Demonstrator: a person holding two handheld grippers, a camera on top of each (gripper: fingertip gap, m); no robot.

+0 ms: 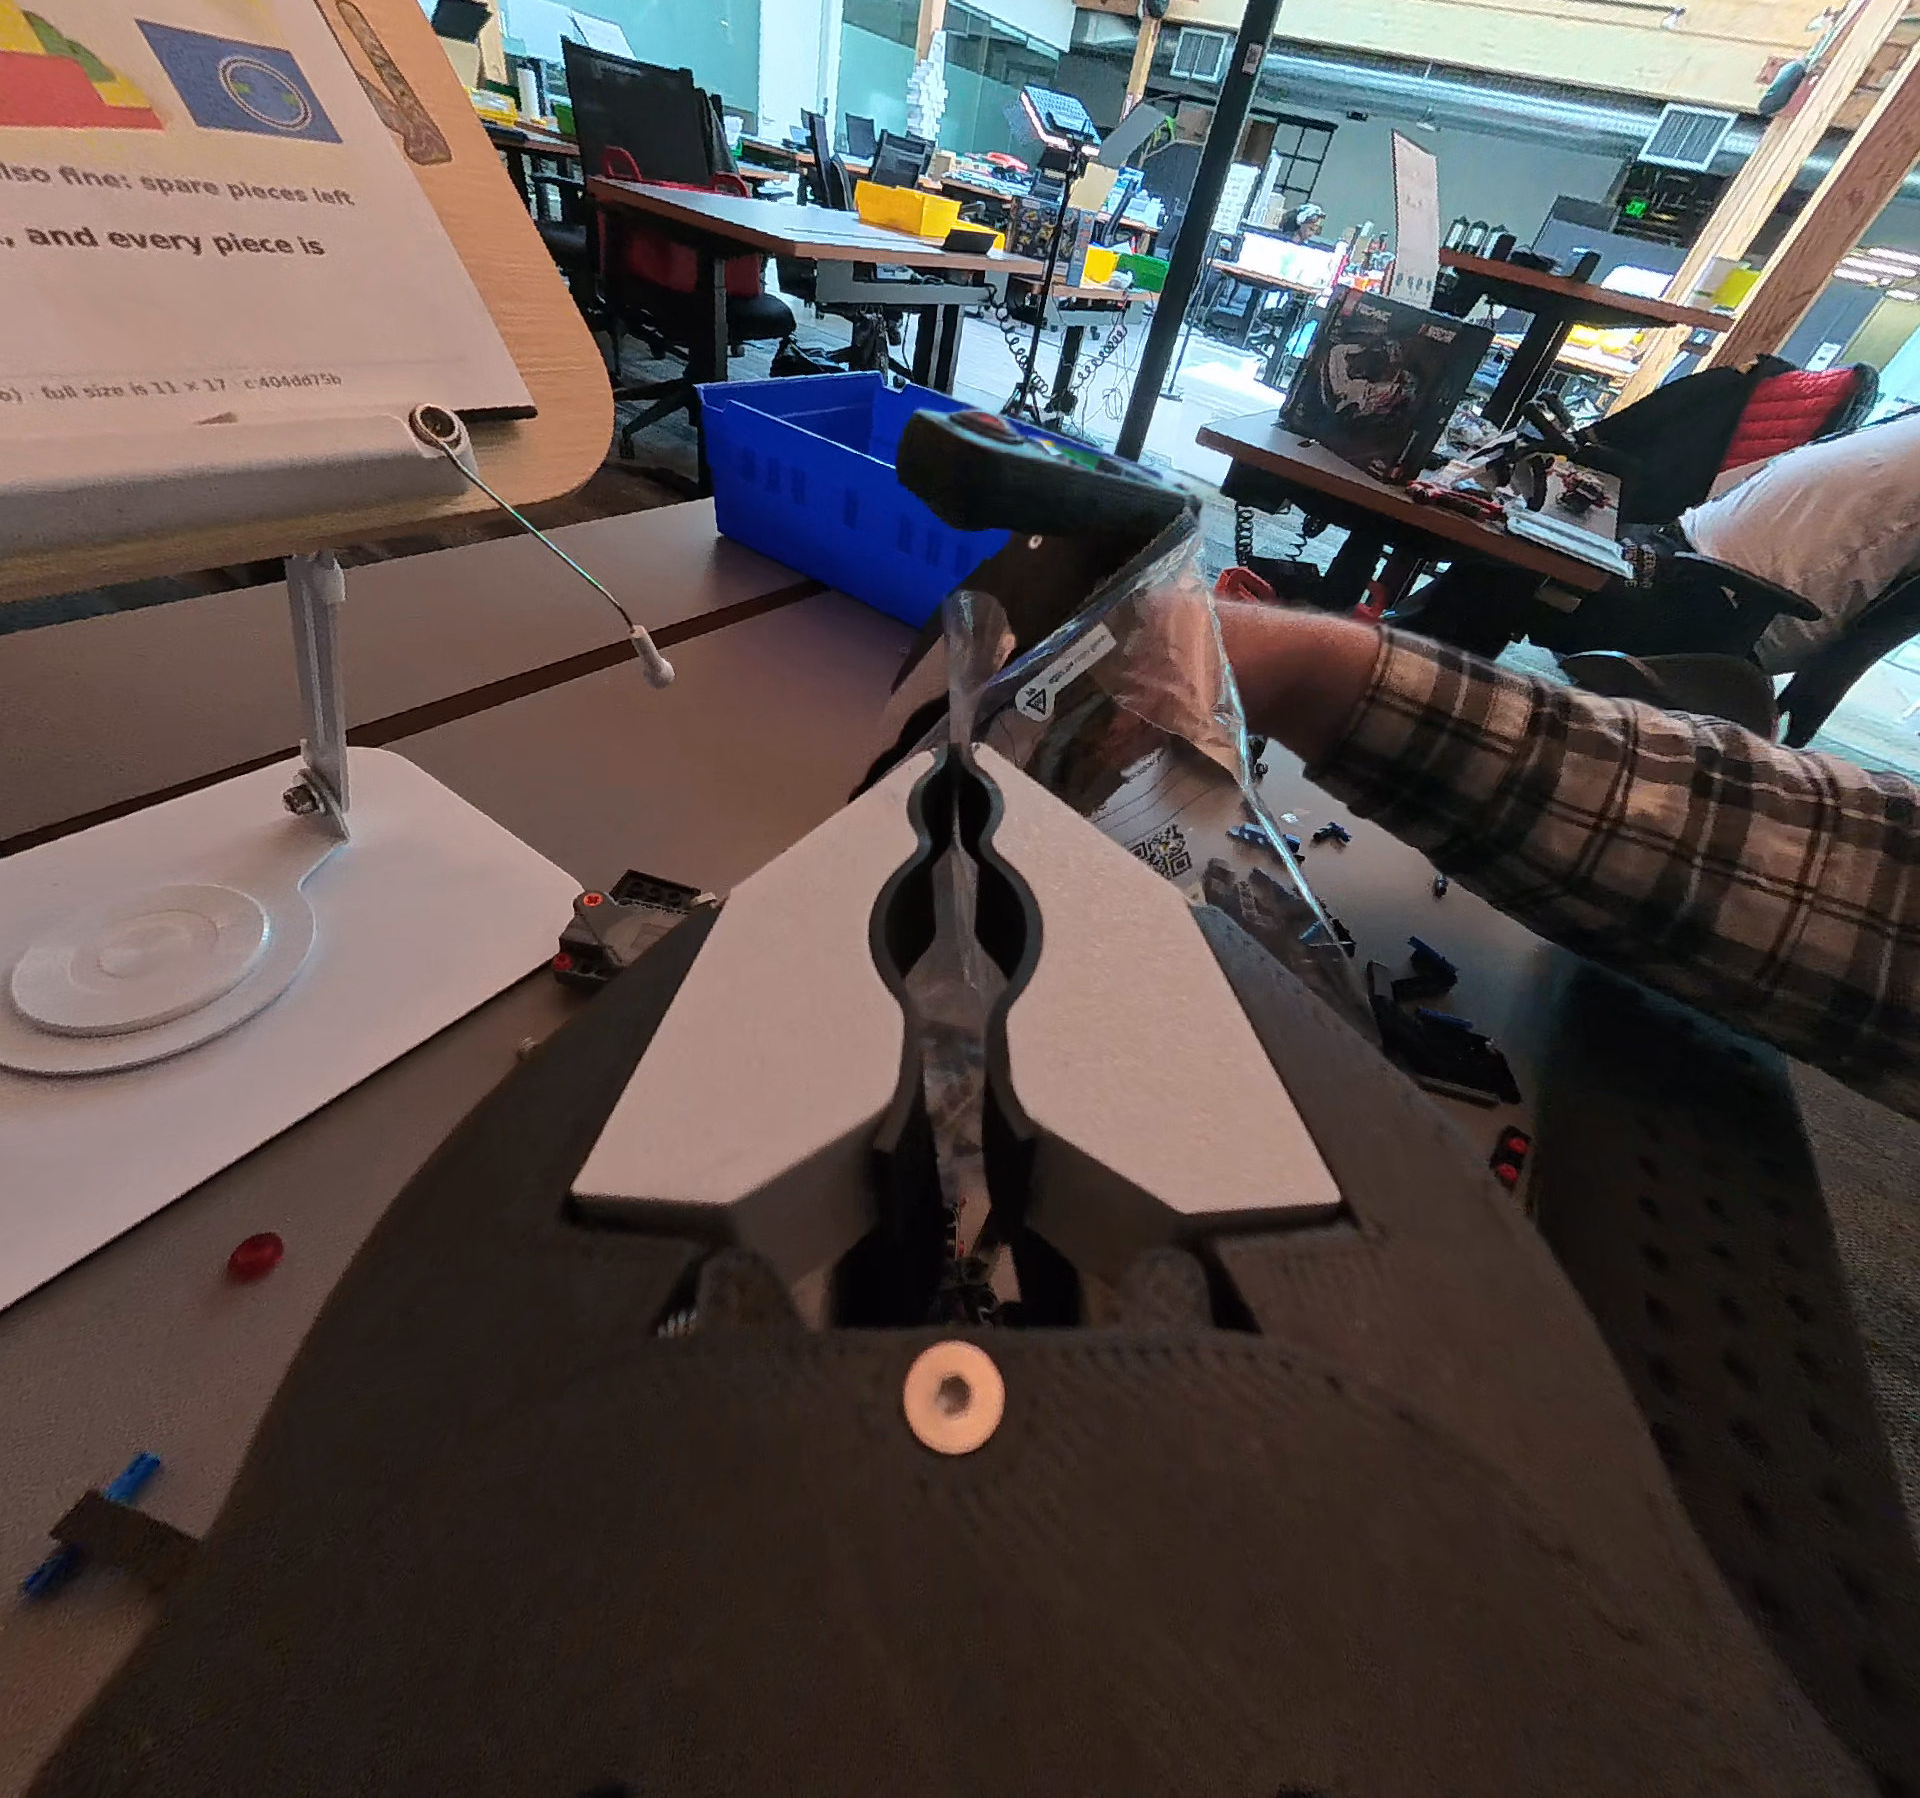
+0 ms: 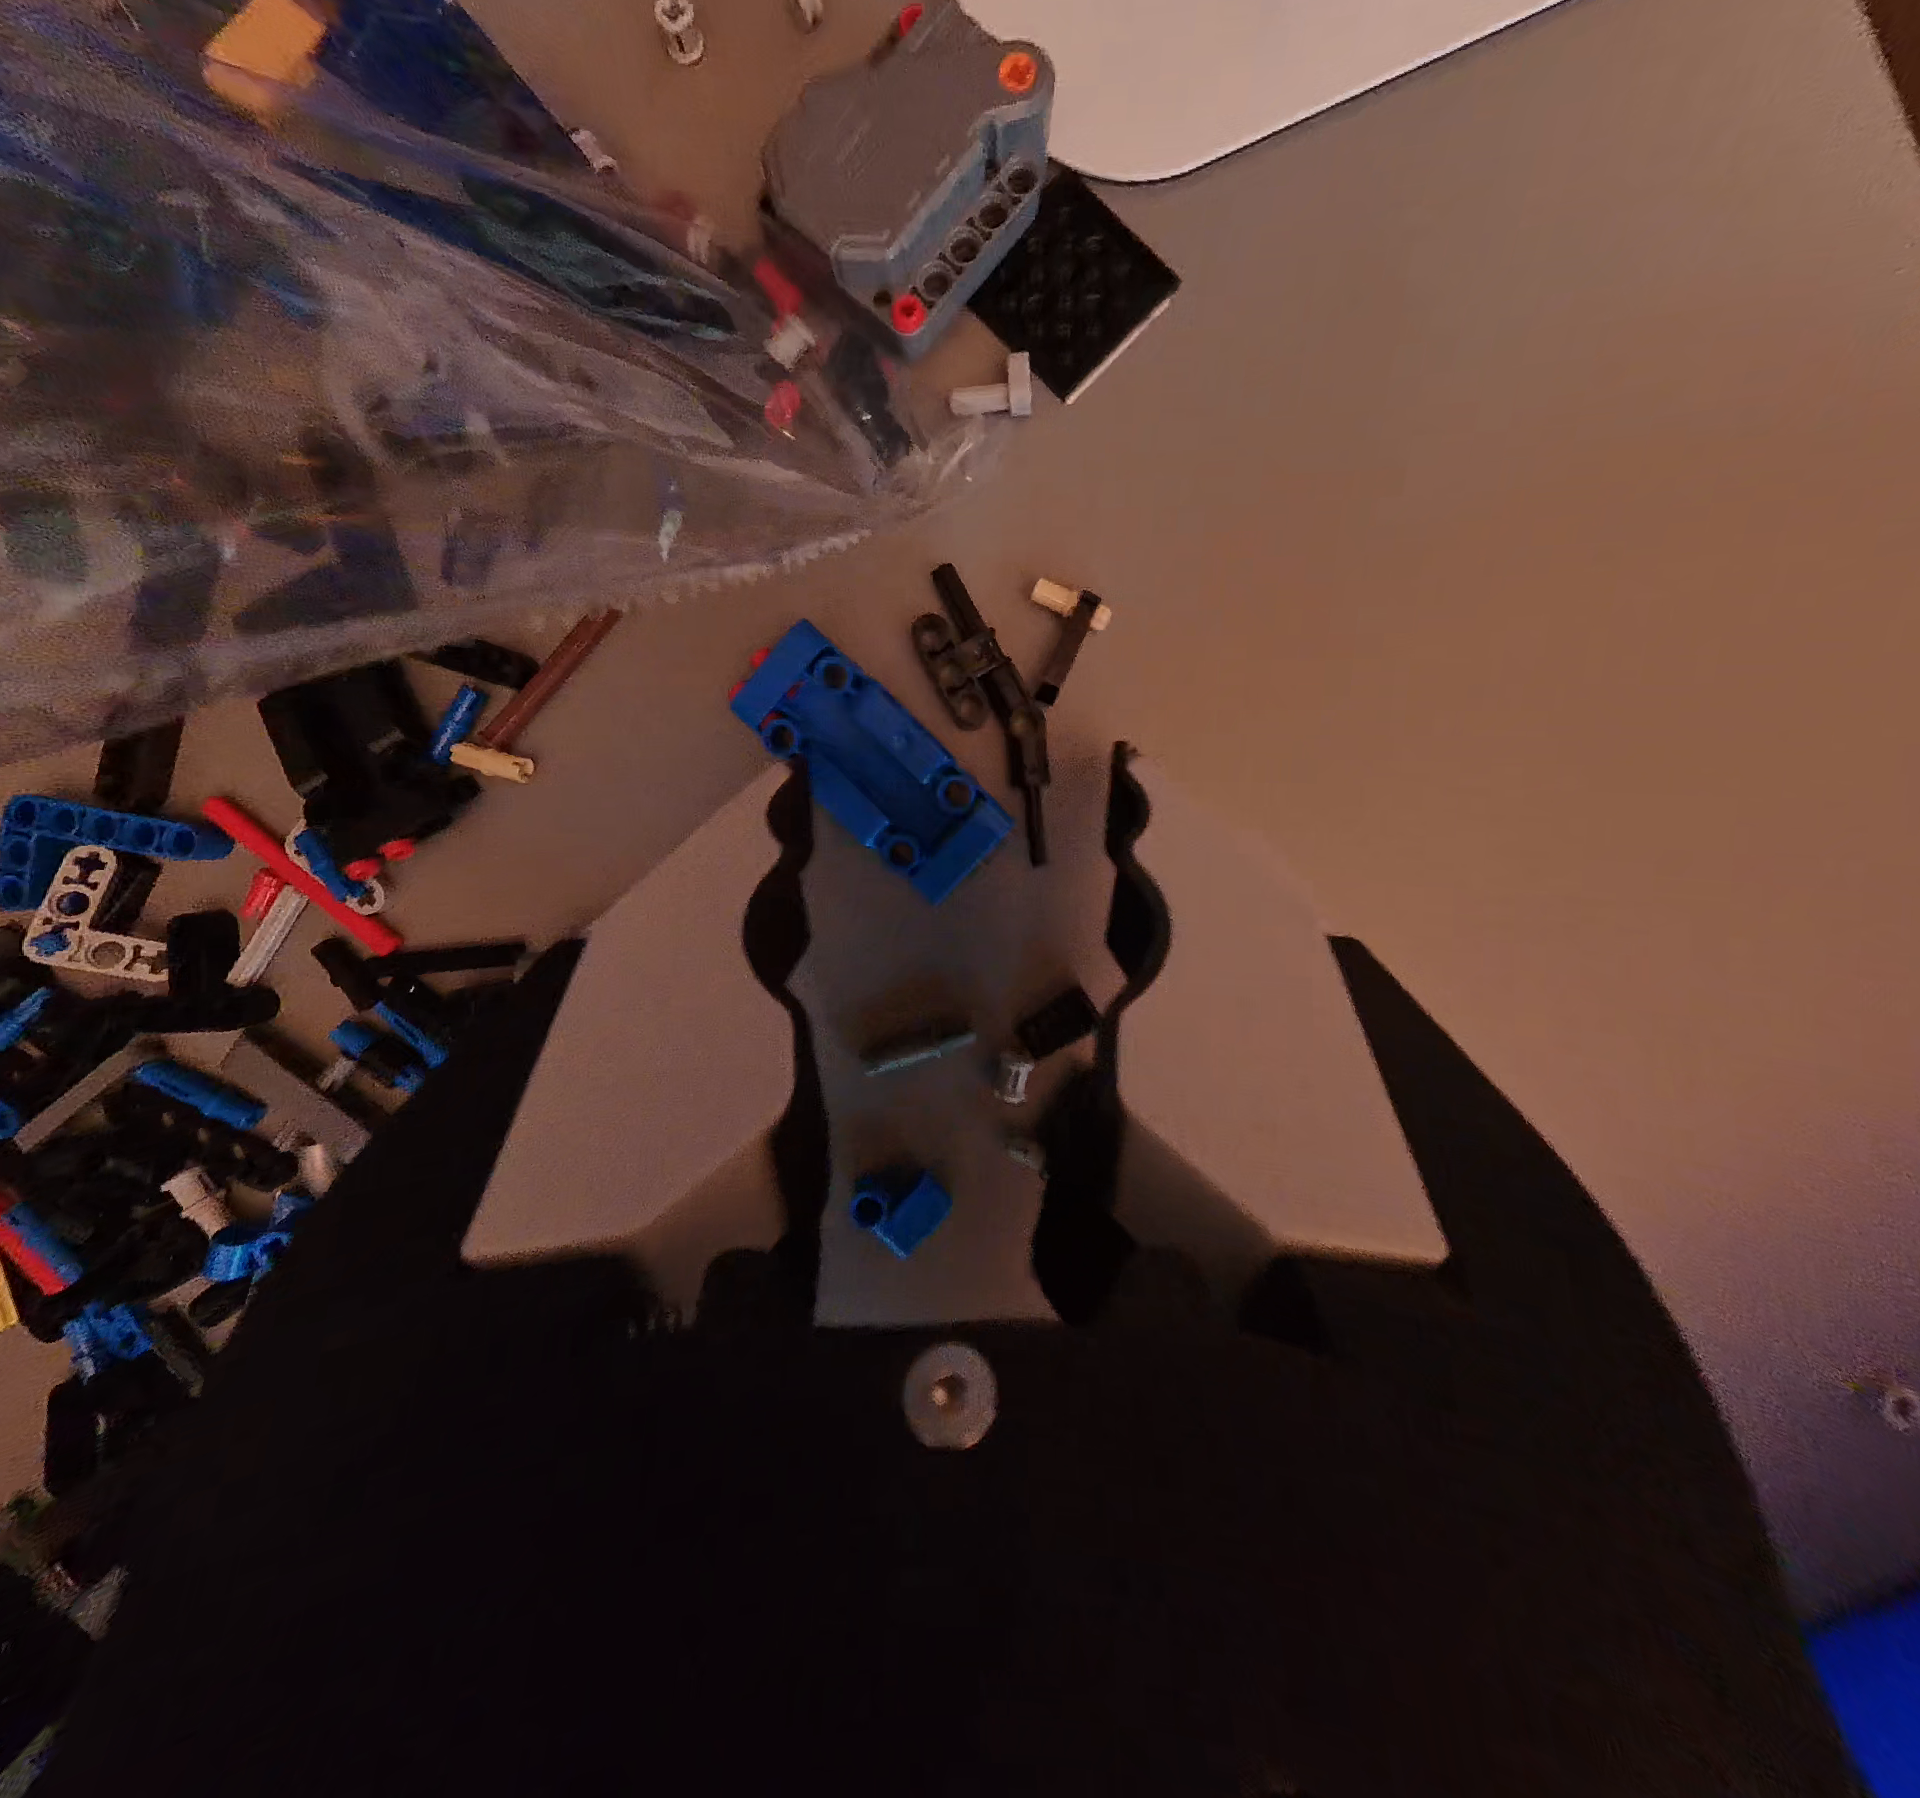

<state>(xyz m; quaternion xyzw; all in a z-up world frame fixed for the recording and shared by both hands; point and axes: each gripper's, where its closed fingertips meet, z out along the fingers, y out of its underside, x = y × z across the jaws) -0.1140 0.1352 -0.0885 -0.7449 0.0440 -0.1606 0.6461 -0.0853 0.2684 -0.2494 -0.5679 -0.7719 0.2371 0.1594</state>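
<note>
My left gripper (image 1: 954,772) is shut on the edge of a clear plastic bag (image 1: 1122,699) and holds it up above the table. The bag also shows at the upper left of the right wrist view (image 2: 312,346), with several blue and black building pieces inside. My right gripper (image 2: 956,777) is open and empty, pointing down at the table. A blue studded plate piece (image 2: 873,761) lies just below its fingertips, and a small blue piece (image 2: 899,1208) lies between the fingers. In the left wrist view, a hand in a plaid sleeve (image 1: 1558,813) reaches in behind the bag.
A pile of loose blue, black and red pieces (image 2: 156,1073) lies to the left. A grey block (image 2: 914,179) and a black plate (image 2: 1070,294) sit by the white stand base (image 2: 1299,3). A document stand (image 1: 208,221) and a blue bin (image 1: 831,491) stand farther back. My hands' fingertips stand some 20 cm from each other. The grey block (image 2: 914,179) sits 10 cm or so from the ends of my right fingers.
</note>
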